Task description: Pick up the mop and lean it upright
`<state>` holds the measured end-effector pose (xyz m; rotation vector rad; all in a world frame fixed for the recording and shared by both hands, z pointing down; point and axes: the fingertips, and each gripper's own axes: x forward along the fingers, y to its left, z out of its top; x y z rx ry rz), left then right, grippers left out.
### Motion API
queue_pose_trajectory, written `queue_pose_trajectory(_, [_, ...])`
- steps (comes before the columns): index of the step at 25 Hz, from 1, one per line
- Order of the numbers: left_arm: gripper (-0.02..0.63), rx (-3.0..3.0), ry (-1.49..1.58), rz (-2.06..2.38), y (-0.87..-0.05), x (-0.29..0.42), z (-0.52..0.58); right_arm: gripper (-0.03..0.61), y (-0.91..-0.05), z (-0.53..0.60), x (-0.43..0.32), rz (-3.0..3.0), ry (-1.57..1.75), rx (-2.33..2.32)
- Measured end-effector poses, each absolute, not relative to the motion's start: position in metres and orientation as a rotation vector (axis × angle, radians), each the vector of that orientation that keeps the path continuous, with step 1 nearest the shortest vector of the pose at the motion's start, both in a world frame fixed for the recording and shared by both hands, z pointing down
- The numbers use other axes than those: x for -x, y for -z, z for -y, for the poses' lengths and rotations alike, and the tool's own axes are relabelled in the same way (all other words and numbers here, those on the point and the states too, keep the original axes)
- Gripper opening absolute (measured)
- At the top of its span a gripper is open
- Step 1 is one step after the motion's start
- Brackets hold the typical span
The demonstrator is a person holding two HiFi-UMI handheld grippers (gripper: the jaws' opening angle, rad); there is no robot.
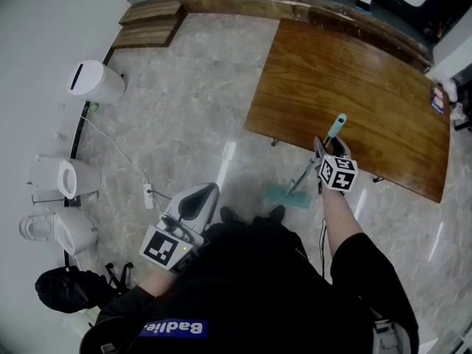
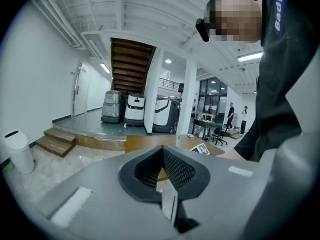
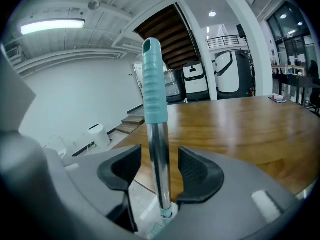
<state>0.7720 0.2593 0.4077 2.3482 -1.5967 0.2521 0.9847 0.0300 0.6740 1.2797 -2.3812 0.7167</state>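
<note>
Between the pads of my right claw (image 3: 159, 147) stands the mop (image 3: 161, 184), upright, with a gap showing on either side, so the claw is spread and presses on nothing. Up close, the mop is a bright, polished metal shaft that mirrors the room, topped by a teal grip (image 3: 154, 79). That grip is ribbed along its lower part and smooth above. It ends in a rounded tip with a small hole through it. Where the shaft passes below the pads, a pale collar rings it.

From the head view, the mop runs from the grip, which shows over the near edge of the wooden bench (image 1: 369, 87), down and left to a flat teal mop head (image 1: 287, 195). The mop head lies on the pale marbled floor (image 1: 192, 94), just on the far side of my shoes (image 1: 254, 214). Whether the grip rests on the bench edge I cannot tell.

My left claw (image 2: 162, 150) is off to the left, well apart from the mop. Its two textured pads are closed together at the tips with nothing between them.
</note>
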Motion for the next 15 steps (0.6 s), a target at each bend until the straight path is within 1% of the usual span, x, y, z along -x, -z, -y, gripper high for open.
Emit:
queue_pose_trajectory(2, [0.020, -2.335, -0.257, 1.611, -0.410, -0.769, -0.261, 0.230, -0.681, -0.027, -0.983, 2.371, -0.708, -1.274])
queue_pose_trajectory(5, [0.020, -2.315, -0.260, 1.618, -0.415, -0.762, -0.263, 0.204, -0.687, -0.022, -0.981, 2.361, -0.687, -1.279])
queue_pose_trajectory(6, [0.020, -2.311, -0.256, 1.618, -0.416, -0.758, -0.263, 0.182, -0.686, -0.021, -0.980, 2.358, -0.678, -1.284])
queue_pose_trajectory(8, [0.020, -2.313, -0.246, 1.617, -0.416, -0.753, -0.264, 0.103, -0.685, -0.021, -0.978, 2.353, -0.666, -1.297])
queue_pose_trajectory(9, [0.020, -2.320, -0.242, 1.612, -0.415, -0.751, -0.264, 0.087, -0.684, -0.022, -0.978, 2.350, -0.661, -1.301])
queue_pose_trajectory(15, [0.020, -2.391, -0.189, 1.535, -0.415, -0.739, -0.259, 0.084, -0.674, -0.046, -0.965, 2.339, -0.648, -1.324])
